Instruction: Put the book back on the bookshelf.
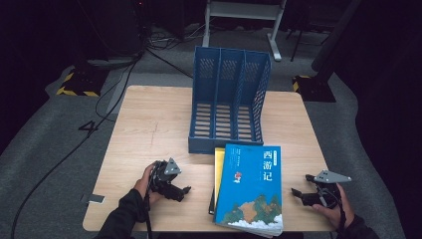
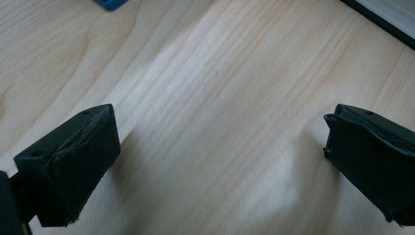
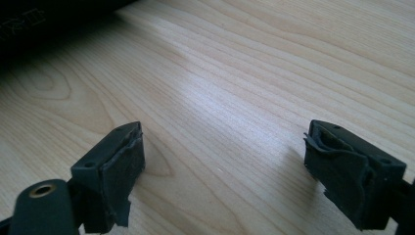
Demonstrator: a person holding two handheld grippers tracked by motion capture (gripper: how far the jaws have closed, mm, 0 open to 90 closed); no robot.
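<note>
Resting on the table [image 1: 149, 124], left gripper [image 1: 185, 191] and right gripper [image 1: 297, 193] gape wide, empty; blue book [image 1: 251, 186] tops a stack before the file rack [image 1: 226, 99]; a one-sided grip could slide the stack.

Wooden table [image 1: 149, 124] — carrying a blue file rack [image 1: 229, 102] and stacked books [image 1: 249, 189].

pale wood-grain table [image 1: 149, 124] | blue perforated plastic three-slot file rack [image 1: 229, 99] | blue-covered book [image 1: 251, 189] bore white characters, brown-green map art, white clouds | yellow book [image 1: 218, 169] lay beneath | black foam jaw pads [image 2: 73, 171] | grey carpet [image 1: 45, 139]
</note>
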